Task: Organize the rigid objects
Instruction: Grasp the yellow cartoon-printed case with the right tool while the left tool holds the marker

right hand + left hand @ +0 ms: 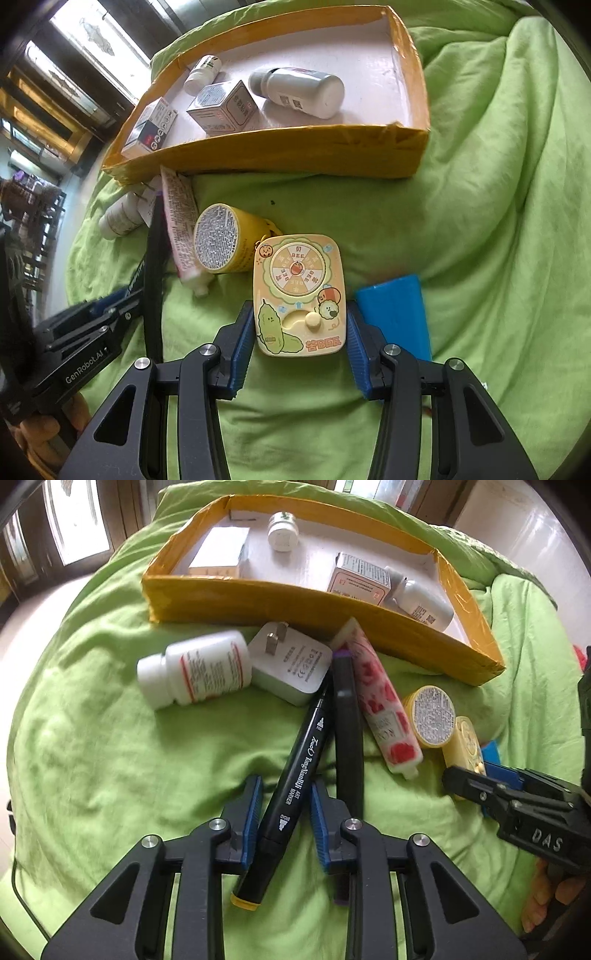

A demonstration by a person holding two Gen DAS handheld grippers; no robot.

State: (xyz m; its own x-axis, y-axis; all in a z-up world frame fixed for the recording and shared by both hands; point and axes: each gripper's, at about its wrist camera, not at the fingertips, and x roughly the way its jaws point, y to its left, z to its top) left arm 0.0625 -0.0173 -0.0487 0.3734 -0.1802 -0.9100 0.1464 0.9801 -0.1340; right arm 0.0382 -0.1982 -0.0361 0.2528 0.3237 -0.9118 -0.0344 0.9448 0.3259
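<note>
Rigid items lie scattered on a green blanket (480, 221). Nearest, the left gripper (282, 823) has its blue pads spread slightly around a black art marker (291, 775), not pressing it. The right gripper (299, 343) clamps a yellow cartoon-printed case (299, 295) between its pads, a blue block (395, 314) just beside. Farther on lie a second dark marker (347, 731), a rose-printed tube (380, 698), a yellow jar (225, 240), a charger plug (291, 664) and a white pill bottle (199, 668). Beyond, the yellow-taped cardboard tray (295, 151) holds boxes and bottles.
</note>
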